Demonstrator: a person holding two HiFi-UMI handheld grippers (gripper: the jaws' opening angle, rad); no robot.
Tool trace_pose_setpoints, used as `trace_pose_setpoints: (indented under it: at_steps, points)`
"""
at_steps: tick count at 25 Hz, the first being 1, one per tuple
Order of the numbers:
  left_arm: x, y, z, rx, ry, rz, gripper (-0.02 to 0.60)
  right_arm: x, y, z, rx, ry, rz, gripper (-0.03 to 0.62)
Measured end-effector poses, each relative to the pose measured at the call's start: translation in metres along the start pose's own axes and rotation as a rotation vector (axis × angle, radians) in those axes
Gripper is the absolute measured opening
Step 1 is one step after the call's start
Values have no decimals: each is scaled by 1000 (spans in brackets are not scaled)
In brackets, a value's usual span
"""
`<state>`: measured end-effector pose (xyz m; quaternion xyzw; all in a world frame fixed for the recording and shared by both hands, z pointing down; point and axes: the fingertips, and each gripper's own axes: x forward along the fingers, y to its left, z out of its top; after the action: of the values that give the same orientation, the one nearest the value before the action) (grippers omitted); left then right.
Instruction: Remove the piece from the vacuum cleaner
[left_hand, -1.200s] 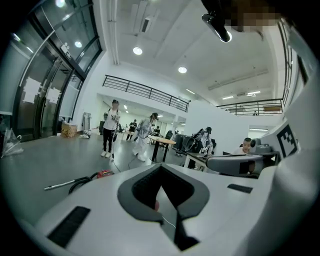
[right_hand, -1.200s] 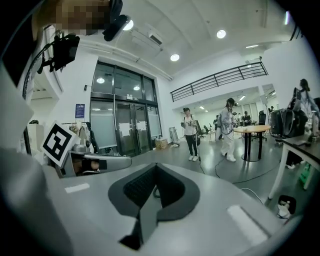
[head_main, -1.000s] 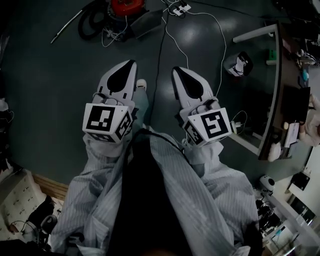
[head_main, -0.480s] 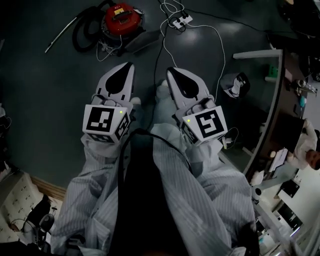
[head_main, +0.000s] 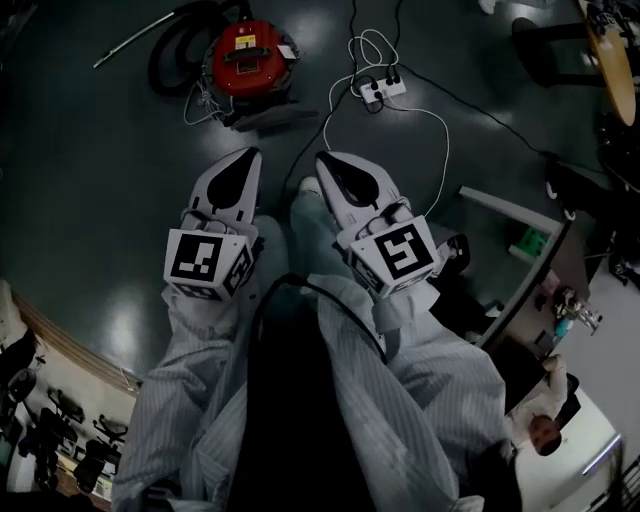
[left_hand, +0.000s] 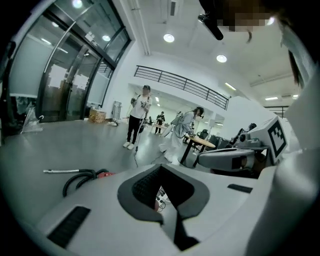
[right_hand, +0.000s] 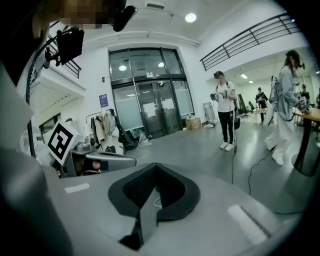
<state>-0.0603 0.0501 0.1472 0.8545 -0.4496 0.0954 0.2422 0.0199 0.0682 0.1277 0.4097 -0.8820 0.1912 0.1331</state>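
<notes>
A red canister vacuum cleaner (head_main: 250, 55) stands on the dark floor at the top of the head view. Its black hose (head_main: 178, 62) coils to its left and a metal wand (head_main: 135, 40) lies beyond. Both grippers are held side by side above the person's legs, well short of the vacuum cleaner. My left gripper (head_main: 250, 156) is shut with nothing in it, and so is my right gripper (head_main: 322, 160). The left gripper view looks over shut jaws (left_hand: 161, 172) at the hose (left_hand: 80, 176) and wand (left_hand: 60, 171) low on the floor. The right gripper view (right_hand: 156, 172) does not show the vacuum cleaner.
A white power strip (head_main: 380, 88) with cables lies right of the vacuum cleaner. A desk frame (head_main: 520, 250) and a rolling chair base (head_main: 560, 185) stand at the right. Other people (left_hand: 136, 117) stand far off across the hall, near a table (left_hand: 200, 145).
The view has travelled forward across the floor: the vacuum cleaner, cut off at the top edge before, now shows whole and nearer. Both grippers stay shut and advance with the person.
</notes>
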Motion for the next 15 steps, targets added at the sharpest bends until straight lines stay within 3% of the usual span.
trace_pose_setpoints:
  at_steps: [3, 8, 11, 15]
  points:
    - [34, 15, -21, -51, 20, 69, 3, 26, -38, -16, -22, 54, 74, -2]
    - [94, 60, -74, -23, 104, 132, 3, 84, -90, -69, -12, 132, 136, -2]
    - [137, 87, -125, 10, 193, 100, 3, 131, -124, -119, -39, 214, 132, -2]
    - [194, 125, -207, 26, 302, 27, 5, 201, -166, -194, 91, 301, 156, -2]
